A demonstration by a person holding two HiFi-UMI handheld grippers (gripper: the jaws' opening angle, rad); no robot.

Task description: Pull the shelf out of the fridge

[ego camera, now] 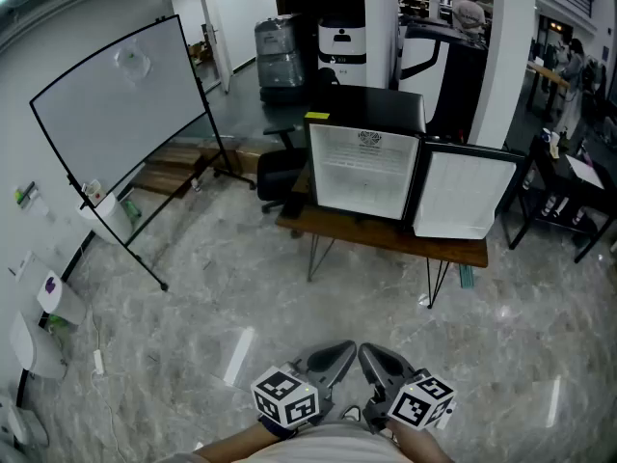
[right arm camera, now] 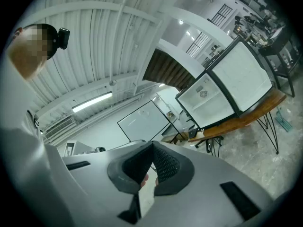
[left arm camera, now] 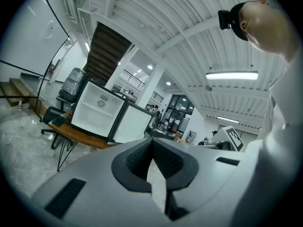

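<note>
A small fridge [ego camera: 362, 172] stands on a wooden table [ego camera: 386, 237] across the room, its door [ego camera: 461, 196] swung open to the right. The white inside shows in the left gripper view as fridge [left arm camera: 97, 110] and in the right gripper view as fridge [right arm camera: 208, 98]. The shelf is only a faint line in there. My left gripper [ego camera: 342, 353] [left arm camera: 152, 143] and right gripper [ego camera: 371, 355] [right arm camera: 152, 148] hang side by side close to my body, far from the fridge. Both are shut with nothing between the jaws.
A large whiteboard on a stand [ego camera: 120, 104] is at the left. A black office chair [ego camera: 280, 172] sits left of the table and a black desk [ego camera: 578, 191] at the right. Marble floor [ego camera: 289, 297] lies between me and the fridge. People stand far back [ego camera: 469, 8].
</note>
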